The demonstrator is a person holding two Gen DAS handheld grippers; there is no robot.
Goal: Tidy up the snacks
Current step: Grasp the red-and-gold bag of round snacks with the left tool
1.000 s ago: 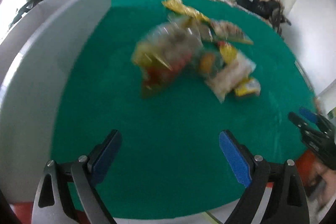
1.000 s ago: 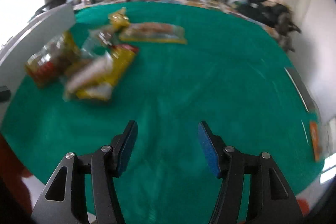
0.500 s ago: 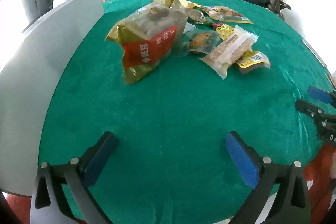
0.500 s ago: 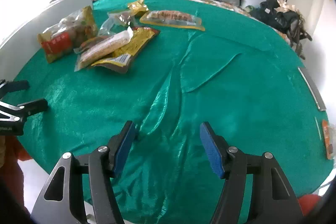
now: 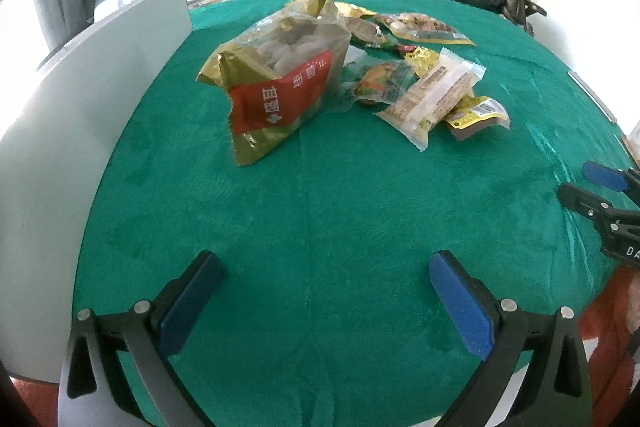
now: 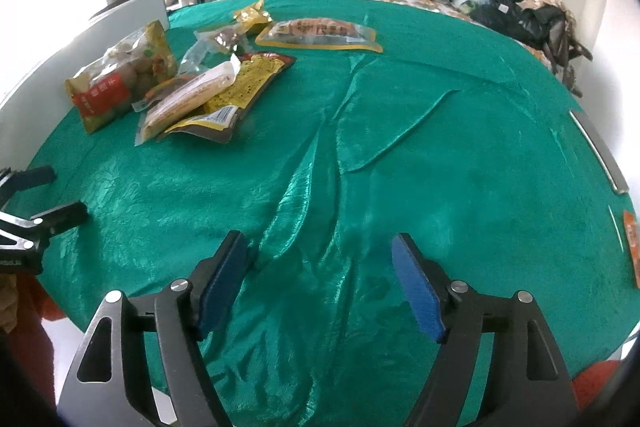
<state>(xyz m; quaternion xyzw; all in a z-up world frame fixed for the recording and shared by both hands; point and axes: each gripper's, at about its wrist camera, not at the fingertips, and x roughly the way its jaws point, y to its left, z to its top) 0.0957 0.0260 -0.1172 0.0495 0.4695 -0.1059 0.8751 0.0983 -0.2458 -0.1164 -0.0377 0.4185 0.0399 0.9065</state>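
Both claws spread wider than a second ago, left gripper (image 5: 324, 301) and right gripper (image 6: 320, 281) empty over green cloth (image 5: 320, 195), snack packets (image 5: 280, 87) piled at eleven o'clock

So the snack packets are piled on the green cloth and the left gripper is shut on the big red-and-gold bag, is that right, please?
Not quite: the left gripper is open and empty over the green cloth, short of the red-and-gold bag, as the left wrist view shows. The packets are indeed piled on the cloth.
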